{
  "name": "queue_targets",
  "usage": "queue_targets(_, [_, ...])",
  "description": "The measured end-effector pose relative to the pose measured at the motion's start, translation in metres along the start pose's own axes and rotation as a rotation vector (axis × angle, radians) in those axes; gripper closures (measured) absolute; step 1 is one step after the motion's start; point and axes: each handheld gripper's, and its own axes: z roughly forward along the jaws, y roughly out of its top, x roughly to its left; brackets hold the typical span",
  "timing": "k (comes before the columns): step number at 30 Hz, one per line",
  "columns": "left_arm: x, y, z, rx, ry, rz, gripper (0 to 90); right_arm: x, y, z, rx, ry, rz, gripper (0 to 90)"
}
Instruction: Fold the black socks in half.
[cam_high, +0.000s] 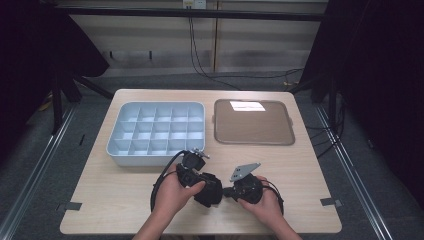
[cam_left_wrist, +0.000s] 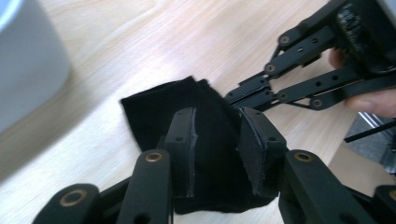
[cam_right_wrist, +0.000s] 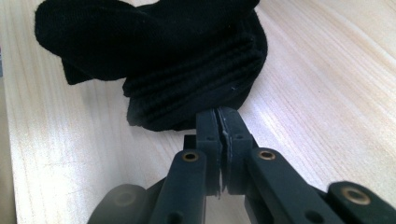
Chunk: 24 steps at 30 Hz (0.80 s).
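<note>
A folded black sock (cam_high: 209, 189) lies near the front edge of the wooden table (cam_high: 115, 200), between the two hands. My left gripper (cam_high: 206, 186) comes in from the left, and in the left gripper view (cam_left_wrist: 217, 140) its pads (cam_left_wrist: 186, 154) stand on both sides of the sock (cam_left_wrist: 159, 112) and press into the cloth. My right gripper (cam_high: 226, 191) comes in from the right with its jaws together (cam_right_wrist: 219, 114). Its tips (cam_left_wrist: 233, 95) meet the rim of the sock (cam_right_wrist: 187, 70); whether cloth is pinched between them is hidden.
A pale blue tray (cam_high: 150, 160) divided into several empty compartments stands just behind the left hand; its wall (cam_left_wrist: 28, 60) is close by. A brown mat (cam_high: 253, 122) with a grey border lies at the back right. Cables trail from both grippers.
</note>
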Motion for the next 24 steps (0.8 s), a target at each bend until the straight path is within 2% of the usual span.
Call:
queue_targets(2, [0.004, -0.002, -0.002, -0.002, 0.017, -0.004, 63.8, 0.0, 0.0, 0.0, 0.0, -0.001, -0.002, 87.5])
queue_targets(5, [0.012, -0.006, -0.004, -0.027, 0.032, -0.046, 57.2, 0.0, 0.0, 0.0, 0.0, -0.001, -0.003, 87.5])
queue_targets(11, [0.024, -0.014, 0.002, -0.008, 0.04, -0.086, 48.9, 0.0, 0.0, 0.0, 0.005, -0.001, -0.004, 87.5])
queue_targets(14, [0.028, -0.017, 0.008, -0.009, 0.061, -0.099, 43.6, 0.0, 0.0, 0.0, 0.005, 0.0, -0.002, 87.6])
queue_targets(21, [0.037, -0.023, 0.017, -0.004, 0.066, -0.137, 38.7, 0.0, 0.0, 0.0, 0.005, 0.002, -0.006, 87.6])
queue_targets(24, [0.037, -0.024, 0.018, -0.003, 0.063, -0.14, 37.7, 0.0, 0.0, 0.0, 0.004, 0.0, -0.004, 87.6])
